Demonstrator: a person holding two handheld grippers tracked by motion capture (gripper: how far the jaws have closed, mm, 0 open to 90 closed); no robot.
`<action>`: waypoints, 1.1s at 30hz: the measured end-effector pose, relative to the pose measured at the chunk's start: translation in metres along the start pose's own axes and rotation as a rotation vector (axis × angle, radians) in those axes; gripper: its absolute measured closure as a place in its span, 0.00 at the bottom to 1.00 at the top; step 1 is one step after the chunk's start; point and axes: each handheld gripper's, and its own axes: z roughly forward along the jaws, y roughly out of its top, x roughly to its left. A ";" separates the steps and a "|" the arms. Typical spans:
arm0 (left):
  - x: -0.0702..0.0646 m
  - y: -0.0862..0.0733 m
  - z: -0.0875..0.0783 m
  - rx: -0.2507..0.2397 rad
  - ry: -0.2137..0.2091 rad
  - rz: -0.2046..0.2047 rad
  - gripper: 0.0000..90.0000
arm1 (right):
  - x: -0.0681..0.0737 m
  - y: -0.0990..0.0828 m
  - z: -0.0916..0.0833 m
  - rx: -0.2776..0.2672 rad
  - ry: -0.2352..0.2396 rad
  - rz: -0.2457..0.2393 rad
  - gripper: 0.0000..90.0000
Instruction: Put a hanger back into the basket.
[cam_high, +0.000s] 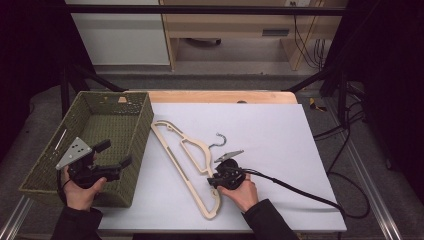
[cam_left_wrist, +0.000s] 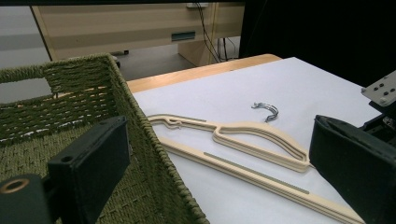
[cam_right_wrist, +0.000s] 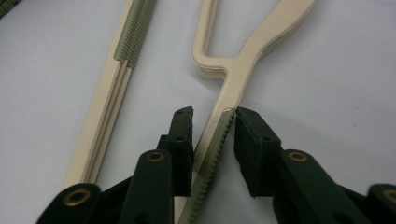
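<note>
Right gripper (cam_right_wrist: 214, 122) has its jaws straddling the hanger (cam_right_wrist: 223, 105), one pad touching, not clamped yet. Over at the left of the high view, the left gripper (cam_high: 116, 154) sits wide open above the basket (cam_high: 47, 162).

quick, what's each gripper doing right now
left gripper: open, holding nothing, over the basket
right gripper: fingers around the hanger arm, not clamped yet

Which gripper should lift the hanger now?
Right. The right gripper already straddles an arm of the hanger; the left gripper hovers open over the basket.
</note>
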 end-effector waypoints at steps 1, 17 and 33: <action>0.000 0.000 0.000 0.001 0.000 0.000 0.06 | 0.000 0.000 0.000 -0.003 0.004 0.007 0.78; -0.001 0.000 0.001 0.005 0.000 0.005 0.06 | -0.016 0.002 -0.010 -0.011 0.021 0.122 0.85; -0.012 0.005 0.000 -0.007 -0.012 0.020 0.07 | -0.030 0.002 -0.040 -0.098 0.011 0.133 0.91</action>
